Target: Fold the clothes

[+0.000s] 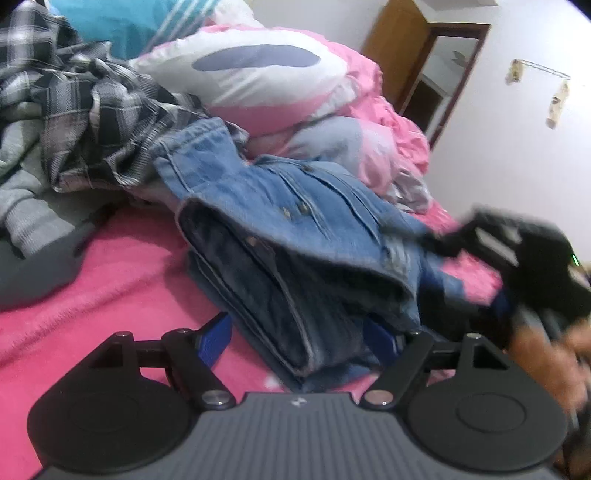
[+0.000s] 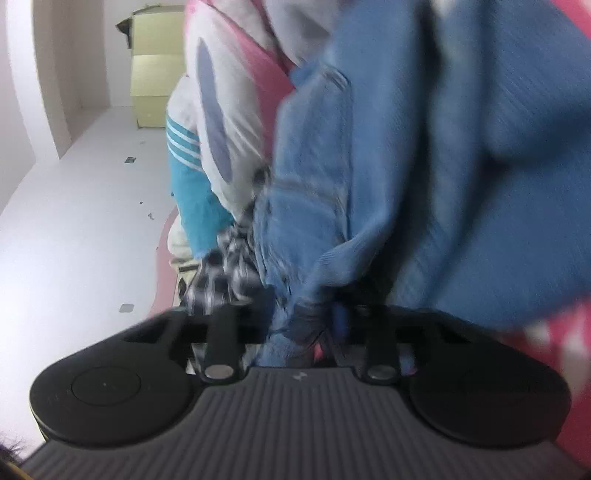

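Lying far off to the left of the left gripper (image 1: pixel 299 343), a grey knit garment (image 1: pixel 33 206) and a black-and-white plaid shirt (image 1: pixel 92 110) were heaped on the pink bedspread (image 1: pixel 110 273). Beyond them sat a teal striped garment (image 1: pixel 122 22) and a pink and white quilt (image 1: pixel 295 85). Straight ahead of that gripper lay the folded denim jeans (image 1: pixel 295 240), their near end reaching in between its blue fingers (image 1: pixel 214 339). Those jaws stood wide apart, one on each side of the folded stack; whether the pads touched the cloth could not be told. To its right, blurred, the right gripper (image 2: pixel 317 317) hung at the far edge of the jeans, with a hand (image 1: pixel 546 354) behind it. Seen from that gripper's own camera, its jaws were drawn close together on a bunched fold of the denim, which filled the space ahead and to its right. Left of it, cardboard boxes (image 2: pixel 155 66) stood by a white wall (image 2: pixel 74 221).
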Tool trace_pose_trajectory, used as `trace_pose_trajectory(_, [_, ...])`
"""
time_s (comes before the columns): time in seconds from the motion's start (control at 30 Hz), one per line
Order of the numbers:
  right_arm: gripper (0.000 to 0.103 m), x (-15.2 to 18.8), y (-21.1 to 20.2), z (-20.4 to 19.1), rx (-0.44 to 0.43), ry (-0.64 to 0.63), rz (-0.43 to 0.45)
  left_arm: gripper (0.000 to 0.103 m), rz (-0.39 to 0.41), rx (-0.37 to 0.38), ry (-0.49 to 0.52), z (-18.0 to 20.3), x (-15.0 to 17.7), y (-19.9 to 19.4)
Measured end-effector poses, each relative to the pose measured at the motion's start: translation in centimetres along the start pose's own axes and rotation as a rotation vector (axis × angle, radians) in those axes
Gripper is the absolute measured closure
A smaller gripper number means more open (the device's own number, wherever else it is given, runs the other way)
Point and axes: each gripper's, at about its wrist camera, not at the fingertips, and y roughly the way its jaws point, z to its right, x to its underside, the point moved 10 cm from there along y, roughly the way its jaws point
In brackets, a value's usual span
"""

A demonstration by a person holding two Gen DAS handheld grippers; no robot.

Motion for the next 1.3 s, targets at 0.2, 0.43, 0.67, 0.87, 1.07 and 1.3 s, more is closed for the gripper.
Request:
trace_pose_trajectory(0.2, [0.092, -2.9, -1.4, -6.0, -0.135, -0.133, 0.126, 0.025, 0.015, 0.047, 0.007, 0.7, 0.2, -0.2])
trace_pose_trajectory(0.43, [0.092, -2.4, -5.1, -11.5, -0.254, -0.235, 0.181, 0.024, 0.047, 0.031, 0.056, 1.5, 0.2, -0.3])
trace_pose_trajectory(0.67, [0.092, -1.3, -9.8, -14.7, -0.331, -0.272, 0.198, 0.019, 0.095, -0.002, 0.134, 2.6, -0.1, -0.9])
trace_pose_trajectory(0.87, [0.092, -0.3, -13.3, -17.8, -0.396, -0.327, 0.221, 0.018, 0.104, 0.053, 0.147, 4.4, -0.1, -1.3])
trace_pose_trajectory(1.07, [0.092, 0.5, -14.7, -19.0, -0.389, -0.366, 0.230, 0.062, 0.093, 0.064, 0.165, 6.0, 0.6, -1.1])
trace_pose_trajectory(1.3, [0.092, -1.3, -18.0, -17.8, -0.346, -0.349, 0.334, 0.093, 0.019, 0.162, 0.084, 7.8, 1.4, -3.5])
